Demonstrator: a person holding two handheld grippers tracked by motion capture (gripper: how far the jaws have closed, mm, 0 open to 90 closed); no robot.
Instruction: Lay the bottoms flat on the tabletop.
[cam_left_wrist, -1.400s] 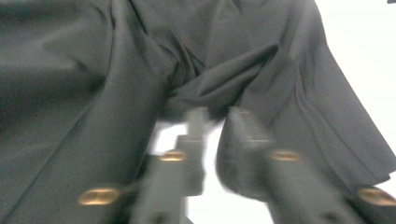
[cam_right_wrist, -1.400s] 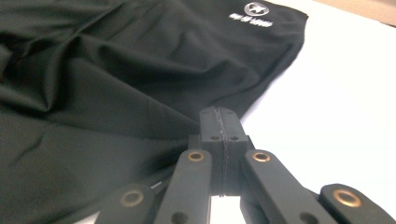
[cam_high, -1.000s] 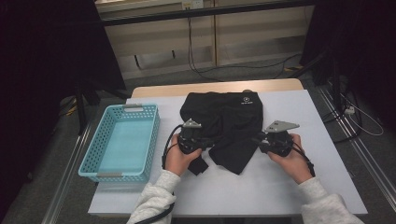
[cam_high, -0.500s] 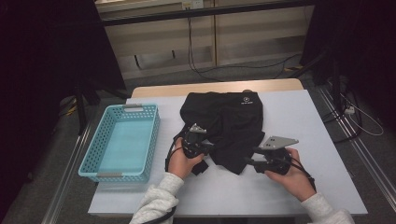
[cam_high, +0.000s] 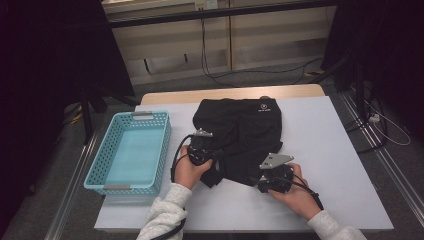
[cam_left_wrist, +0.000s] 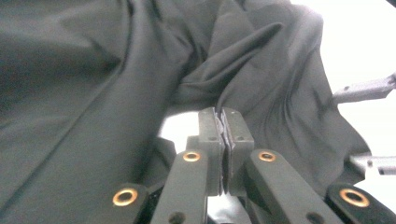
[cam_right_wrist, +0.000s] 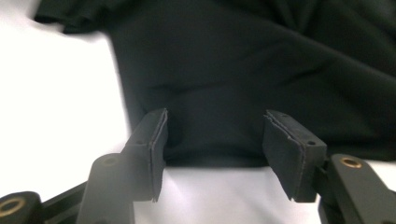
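A black garment (cam_high: 245, 125) with a small white logo lies crumpled on the white table (cam_high: 330, 140). My left gripper (cam_high: 216, 154) is at the garment's left edge. In the left gripper view its jaws have just closed, and the gripper (cam_left_wrist: 220, 116) is shut on a thin fold of the garment (cam_left_wrist: 93, 70). My right gripper (cam_high: 257, 176) is at the near hem. Its jaws have just been opening. In the right gripper view it (cam_right_wrist: 215, 140) stands open, and the hem of the garment (cam_right_wrist: 257, 70) lies between the pads without being pressed.
A light blue plastic basket (cam_high: 95, 175) stands on the table's left side, close to my left hand. Bare table runs to the right of the garment and along the near edge. Cables lie on the floor beyond the table.
The right gripper has slid left and toward the near edge along the garment's hem, and its jaws stand wider. The left jaws have closed on the fabric; that hand stayed put.
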